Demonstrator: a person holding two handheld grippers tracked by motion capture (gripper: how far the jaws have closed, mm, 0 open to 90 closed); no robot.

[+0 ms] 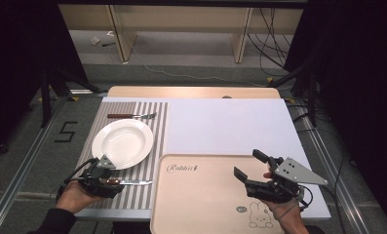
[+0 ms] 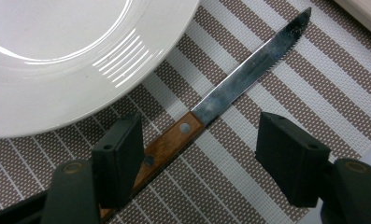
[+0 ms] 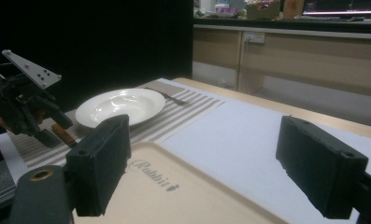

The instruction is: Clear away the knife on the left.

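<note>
Knife (image 2: pixel 239 79), wooden handle between spread left tool (image 2: pixel 199 158) jaws, blade pointing to frame's upper right across striped placemat (image 2: pixel 314 84); right tool (image 3: pixel 206 158) open, empty.

"Rabbit" in script on the beige tray (image 1: pixel 201 195), black "5" marked on the floor (image 1: pixel 66 131) left of the table

I'm seeing a white plate (image 1: pixel 122 143) sitting on a brown-and-white striped placemat (image 1: pixel 154 127); beside the plate, a brown wooden-handled knife (image 2: pixel 230 91) is showing dull grey; right of it, a beige tray (image 1: pixel 205 195) with rabbit print.
</note>
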